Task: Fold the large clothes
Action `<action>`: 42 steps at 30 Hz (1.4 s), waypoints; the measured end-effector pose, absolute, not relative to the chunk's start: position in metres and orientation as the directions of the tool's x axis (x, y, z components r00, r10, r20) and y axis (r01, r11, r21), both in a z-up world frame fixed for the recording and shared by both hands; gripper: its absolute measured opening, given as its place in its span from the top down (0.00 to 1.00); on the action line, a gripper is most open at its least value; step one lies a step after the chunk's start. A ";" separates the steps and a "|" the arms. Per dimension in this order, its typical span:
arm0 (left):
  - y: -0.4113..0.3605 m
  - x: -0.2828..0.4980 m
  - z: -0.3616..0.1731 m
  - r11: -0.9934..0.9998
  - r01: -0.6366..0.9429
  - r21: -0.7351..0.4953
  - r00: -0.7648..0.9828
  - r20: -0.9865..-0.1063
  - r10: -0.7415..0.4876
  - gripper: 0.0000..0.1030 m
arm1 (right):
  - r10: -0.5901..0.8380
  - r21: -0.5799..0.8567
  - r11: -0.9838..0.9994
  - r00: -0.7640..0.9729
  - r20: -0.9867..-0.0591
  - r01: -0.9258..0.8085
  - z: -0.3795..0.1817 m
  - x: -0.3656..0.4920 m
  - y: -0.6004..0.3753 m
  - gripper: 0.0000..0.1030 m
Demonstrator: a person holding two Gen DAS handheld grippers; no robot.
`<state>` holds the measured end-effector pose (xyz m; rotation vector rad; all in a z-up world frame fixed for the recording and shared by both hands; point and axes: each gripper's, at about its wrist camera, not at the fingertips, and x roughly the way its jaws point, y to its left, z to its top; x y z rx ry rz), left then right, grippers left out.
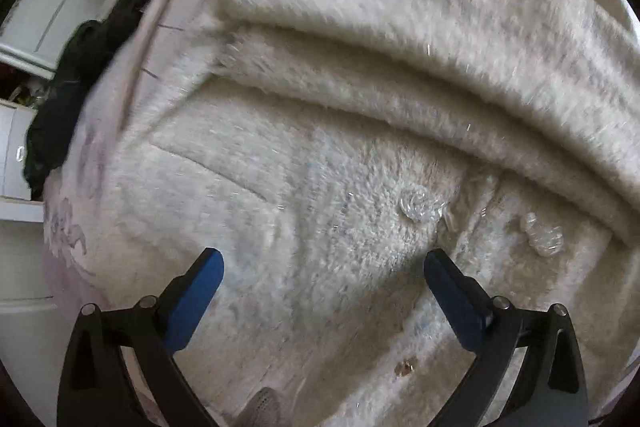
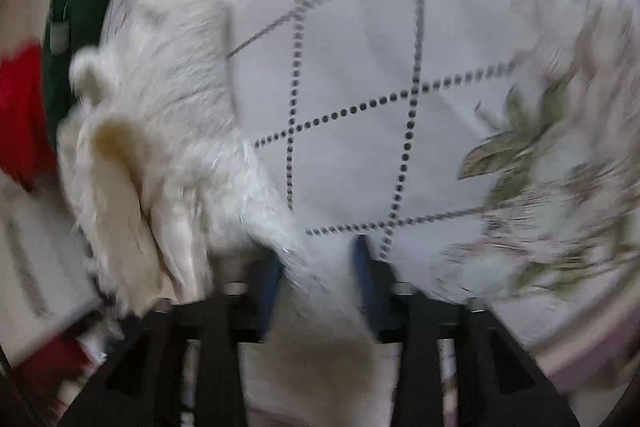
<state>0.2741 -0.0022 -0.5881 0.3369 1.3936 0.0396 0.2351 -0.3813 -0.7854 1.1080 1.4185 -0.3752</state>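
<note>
A pale bedsheet [image 2: 352, 39] with dotted diamond lines and a leafy floral print covers the surface. A dark green cloth [image 2: 80, 19] and a red cloth [image 2: 20, 115] lie at its edge, beside white furniture [image 1: 52, 15].

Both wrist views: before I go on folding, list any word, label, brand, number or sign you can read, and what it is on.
No readable text in either view.
Green garment: a small pale tag-like patch shows on it, too blurred to read.
White fluffy garment: only clear buttons, no label visible.
Bed cover: dotted lines and a flower print, no writing.
White furniture at the left edge: no markings legible.
</note>
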 end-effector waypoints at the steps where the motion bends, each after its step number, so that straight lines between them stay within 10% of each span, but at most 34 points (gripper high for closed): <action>1: -0.002 0.272 -0.580 0.953 0.163 0.257 0.200 -0.954 0.223 0.00 | 0.376 0.367 0.540 0.173 -0.910 0.757 -0.772 0.239 -0.379 0.49; 6: -0.010 0.243 -0.533 0.945 0.122 0.304 0.276 -0.925 0.262 0.00 | 0.312 0.307 0.714 0.106 -0.944 0.630 -0.741 0.244 -0.393 0.26; 21: -0.194 0.014 -0.544 0.668 0.451 0.592 0.348 -0.806 0.479 0.00 | 0.255 0.213 0.941 -0.137 -0.957 0.264 -0.734 0.142 -0.472 0.26; 33: -0.198 0.020 -0.616 0.497 0.434 0.751 0.403 -0.656 0.638 0.02 | 0.304 0.260 0.925 -0.133 -0.943 0.276 -0.794 0.150 -0.510 0.26; 38: -0.191 0.038 -0.594 0.595 0.375 0.711 0.400 -0.703 0.587 0.77 | 0.598 0.568 0.748 0.021 -0.801 0.344 -0.809 0.184 -0.515 0.21; 42: -0.196 0.040 -0.572 0.642 0.327 0.694 0.439 -0.713 0.547 0.89 | 0.749 0.741 0.575 0.140 -0.648 0.347 -0.818 0.215 -0.508 0.01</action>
